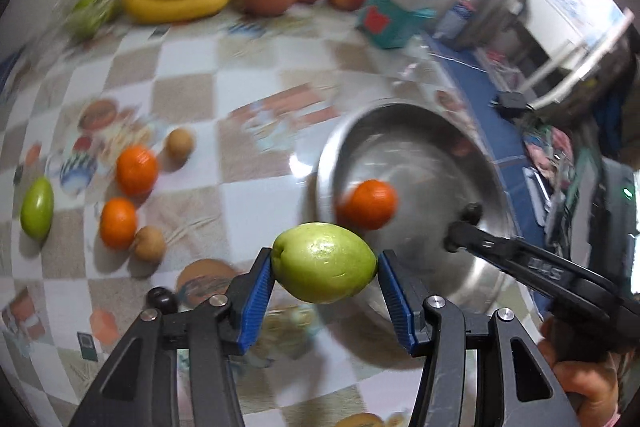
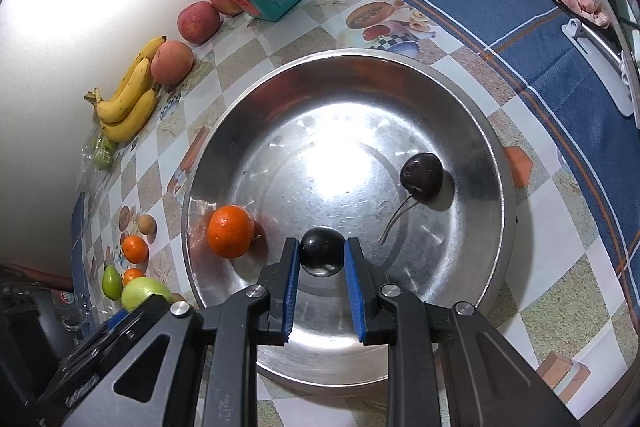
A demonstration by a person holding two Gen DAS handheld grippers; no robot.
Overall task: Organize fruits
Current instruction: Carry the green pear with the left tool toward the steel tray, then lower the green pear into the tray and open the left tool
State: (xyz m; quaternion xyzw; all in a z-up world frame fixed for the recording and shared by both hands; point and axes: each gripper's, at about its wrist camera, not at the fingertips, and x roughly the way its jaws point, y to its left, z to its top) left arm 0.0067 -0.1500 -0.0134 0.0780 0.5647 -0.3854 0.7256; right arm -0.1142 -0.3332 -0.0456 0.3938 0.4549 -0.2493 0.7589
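While the left gripper point(image 1: 325, 267) pinches a firm, smooth green guava point(image 1: 324, 268) end to end beside the bowl point(image 2: 496, 163), the right gripper point(image 2: 322, 259) brackets a slippery dark plum point(image 2: 322, 254) inside, contact unclear.

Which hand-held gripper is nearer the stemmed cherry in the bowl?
Right. The right gripper, gripping a dark fruit, hovers beside the cherry; the left gripper holds a guava outside the rim.

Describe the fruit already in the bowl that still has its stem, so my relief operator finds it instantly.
Look into the big steel bowl in the right wrist view. On its right inner slope lies a dark cherry, clear of the right gripper. Unlike the orange and the dark fruit in the gripper, it trails a long thin stem.
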